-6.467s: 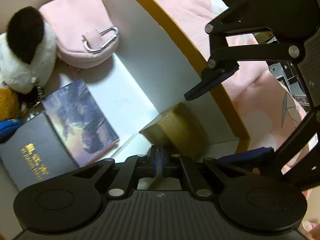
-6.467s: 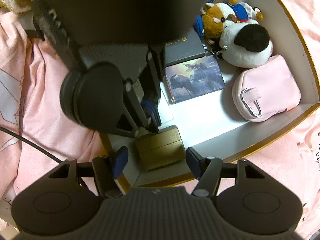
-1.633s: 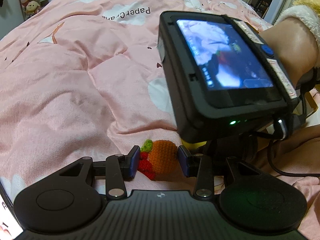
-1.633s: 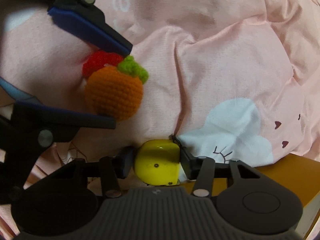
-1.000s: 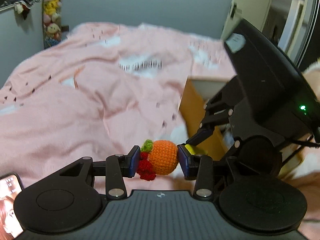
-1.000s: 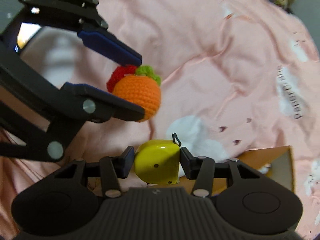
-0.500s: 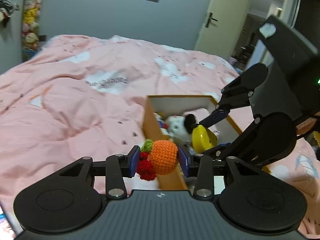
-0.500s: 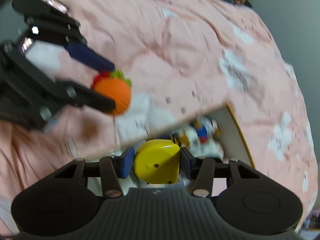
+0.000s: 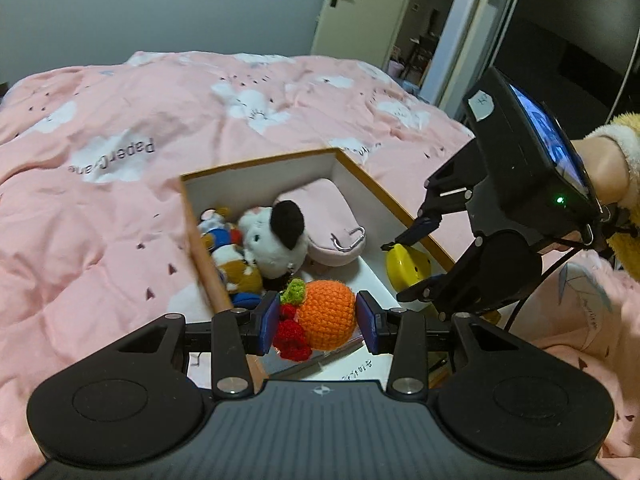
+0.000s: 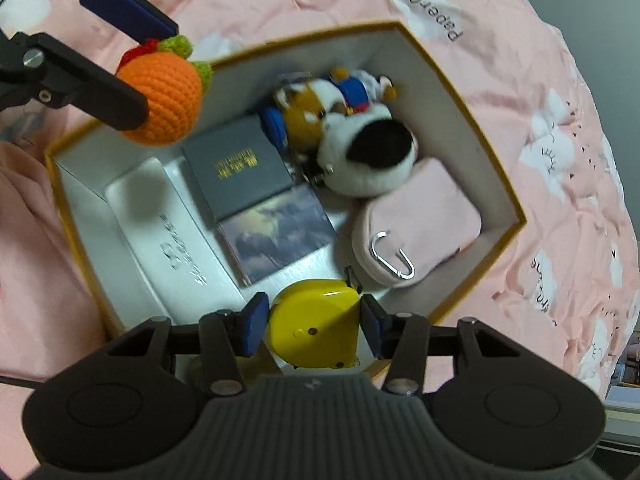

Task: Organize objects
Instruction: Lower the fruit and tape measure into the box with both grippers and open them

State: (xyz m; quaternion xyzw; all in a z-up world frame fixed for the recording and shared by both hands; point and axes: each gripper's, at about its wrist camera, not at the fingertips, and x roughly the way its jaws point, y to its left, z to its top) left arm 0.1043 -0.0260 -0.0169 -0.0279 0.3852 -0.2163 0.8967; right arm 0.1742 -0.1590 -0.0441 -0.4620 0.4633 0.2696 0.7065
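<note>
The left gripper [image 9: 318, 322] is closed on a crochet orange [image 9: 326, 316], a round knitted ball with a green leaf and small red berries on its side. Both blue pads press on it, and it hangs in the air over the near end of the box [image 10: 472, 92]. The right gripper [image 10: 312, 324] is closed on a yellow tape measure [image 10: 314, 332], with a pad on each side, and holds it above the near edge of the same box. The box is white inside with a yellow-brown rim, and it sits on a pink blanket [image 9: 100, 216] with white clouds. One cloud has the words "Paper Crane" [image 10: 450, 12] printed on it; from the left camera the words look upside down. Inside the box, a black case [image 10: 238, 172] has gold letters on its lid, but they are too small to read. Touching it is a card with a cloudy picture [image 10: 278, 236]. A flat white box [image 10: 160, 240] lies along one wall, with grey writing that is too blurry to read. A white plush toy with a black patch [image 10: 372, 160] lies beside a small brown and white plush in blue clothes [image 10: 320, 100]. A pink pouch [image 10: 416, 228] with a silver clip [image 10: 394, 260] fills the corner next to them. From the left camera, a lit screen [image 9: 548, 140] shows on the back of the right gripper, and a hand in a fuzzy yellow sleeve [image 9: 624, 160] holds it.
</note>
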